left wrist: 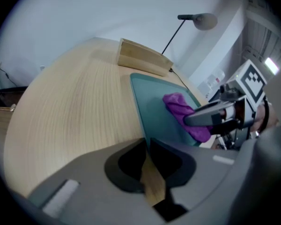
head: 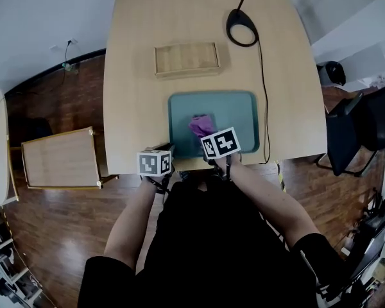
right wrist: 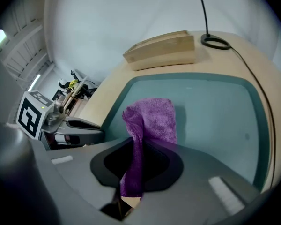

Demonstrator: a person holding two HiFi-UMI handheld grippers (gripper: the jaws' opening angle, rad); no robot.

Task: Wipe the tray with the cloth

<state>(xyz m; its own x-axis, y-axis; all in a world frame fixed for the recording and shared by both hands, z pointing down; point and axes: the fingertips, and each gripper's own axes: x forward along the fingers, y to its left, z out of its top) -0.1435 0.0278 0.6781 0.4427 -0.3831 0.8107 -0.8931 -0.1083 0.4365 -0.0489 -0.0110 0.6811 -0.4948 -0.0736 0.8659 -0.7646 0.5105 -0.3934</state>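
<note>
A teal tray (head: 244, 111) lies on the wooden table near its front edge. A purple cloth (head: 201, 124) rests on the tray's near left part and hangs up into my right gripper (head: 210, 135). In the right gripper view the cloth (right wrist: 152, 121) runs down between the jaws, and that gripper (right wrist: 139, 143) is shut on it. My left gripper (head: 169, 149) sits at the tray's near left corner. In the left gripper view its jaws (left wrist: 147, 143) are closed together, their tips at the tray's edge (left wrist: 139, 109). Whether they pinch the rim I cannot tell.
A shallow wooden box (head: 187, 59) stands behind the tray. A black lamp base (head: 242, 27) with its cable (head: 263, 88) runs along the table's right side. A wooden rack (head: 61, 158) stands on the floor at the left, a dark chair (head: 356, 130) at the right.
</note>
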